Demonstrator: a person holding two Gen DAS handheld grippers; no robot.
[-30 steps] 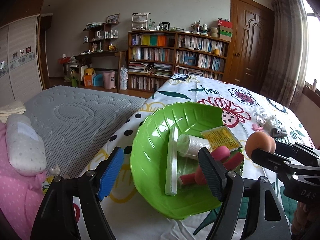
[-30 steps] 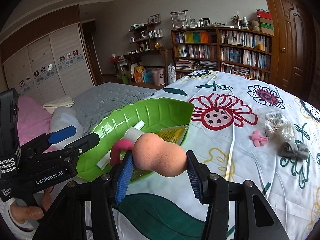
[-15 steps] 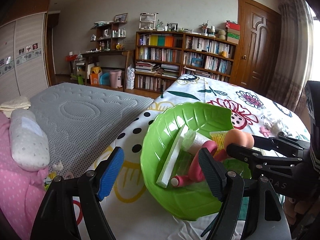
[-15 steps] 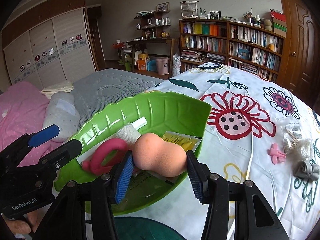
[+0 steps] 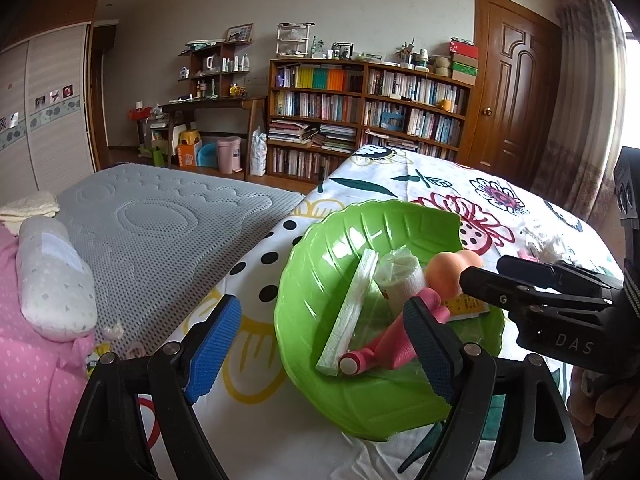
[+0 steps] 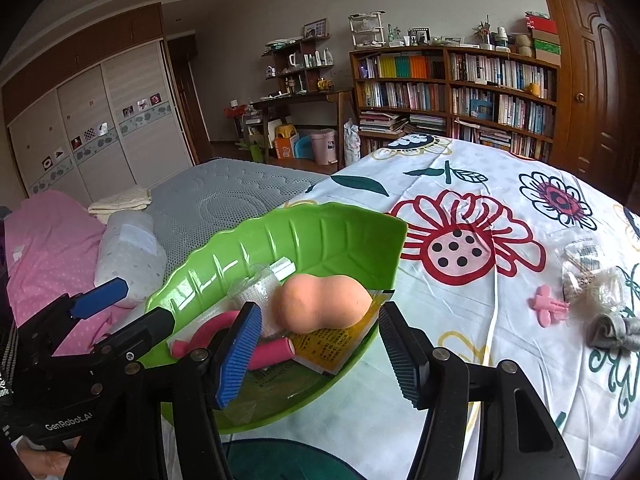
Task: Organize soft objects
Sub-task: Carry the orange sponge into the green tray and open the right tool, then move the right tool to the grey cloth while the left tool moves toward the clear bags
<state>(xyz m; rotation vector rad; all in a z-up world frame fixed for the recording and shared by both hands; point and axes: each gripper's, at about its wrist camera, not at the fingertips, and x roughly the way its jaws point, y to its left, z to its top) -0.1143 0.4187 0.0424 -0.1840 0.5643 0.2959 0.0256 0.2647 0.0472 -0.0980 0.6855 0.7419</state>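
A green leaf-shaped bowl (image 5: 308, 264) (image 6: 256, 240) sits on the flowered bedspread. It holds a white foam strip (image 5: 352, 312), a wrapped white roll (image 5: 400, 280), a pink curler (image 5: 384, 344) and a yellow packet (image 6: 332, 344). An orange peanut-shaped sponge (image 6: 324, 304) (image 5: 450, 274) lies on the packet inside the bowl. My right gripper (image 6: 320, 328) is open around it, with small gaps on both sides. My left gripper (image 5: 320, 320) stands open at the bowl's near-left rim, holding nothing.
To the right on the bedspread lie a pink clip (image 6: 546, 312), a grey sock (image 6: 612, 330) and clear plastic bags (image 6: 584, 268). A grey mattress (image 5: 160, 232), a pillow (image 5: 52, 280) and pink bedding (image 5: 36, 380) lie to the left. Bookshelves stand behind.
My right gripper carried the sponge left over the bowl, lowered it onto the packet and let go. The left gripper stayed open beside the bowl.
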